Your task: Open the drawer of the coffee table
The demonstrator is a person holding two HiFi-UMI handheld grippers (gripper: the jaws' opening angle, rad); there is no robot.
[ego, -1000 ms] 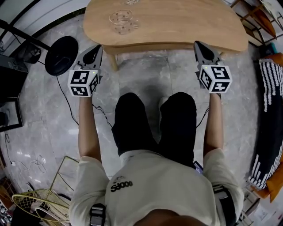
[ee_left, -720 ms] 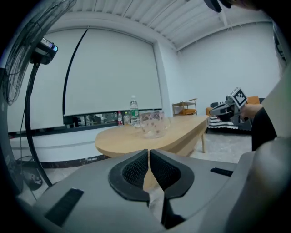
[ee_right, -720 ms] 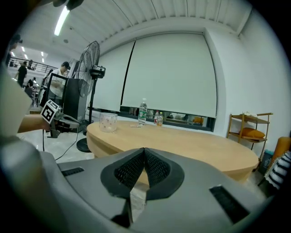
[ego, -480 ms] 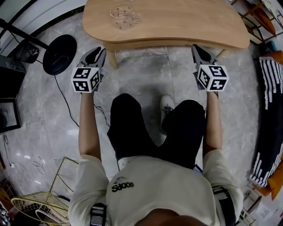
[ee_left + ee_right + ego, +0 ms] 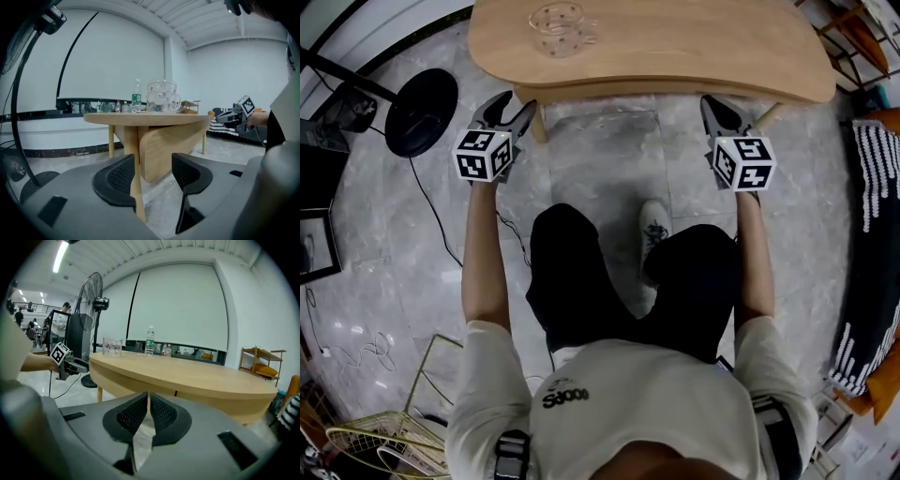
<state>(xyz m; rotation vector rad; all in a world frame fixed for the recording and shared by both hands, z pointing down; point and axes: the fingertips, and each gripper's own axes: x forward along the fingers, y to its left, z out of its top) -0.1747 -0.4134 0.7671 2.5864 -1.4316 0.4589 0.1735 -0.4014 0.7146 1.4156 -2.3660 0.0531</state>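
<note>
Jaws of left hand-held gripper (image 5: 517,105), upper left, just opening wide, nothing between; right hand-held gripper (image 5: 711,101) pressed together, empty; probably readying to grasp coffee table (image 5: 675,47) drawer.

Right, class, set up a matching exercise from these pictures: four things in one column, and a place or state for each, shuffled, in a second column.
Things
1. left claw
2. right claw
3. glass jug
4. black fan base

Places and states
A. on the floor
B. shut
C. on the coffee table
D. open

Pairs: 1-D, 2-B, 3-C, 4-A.

The left claw's jaws have just been opening, and they grip nothing.
</note>
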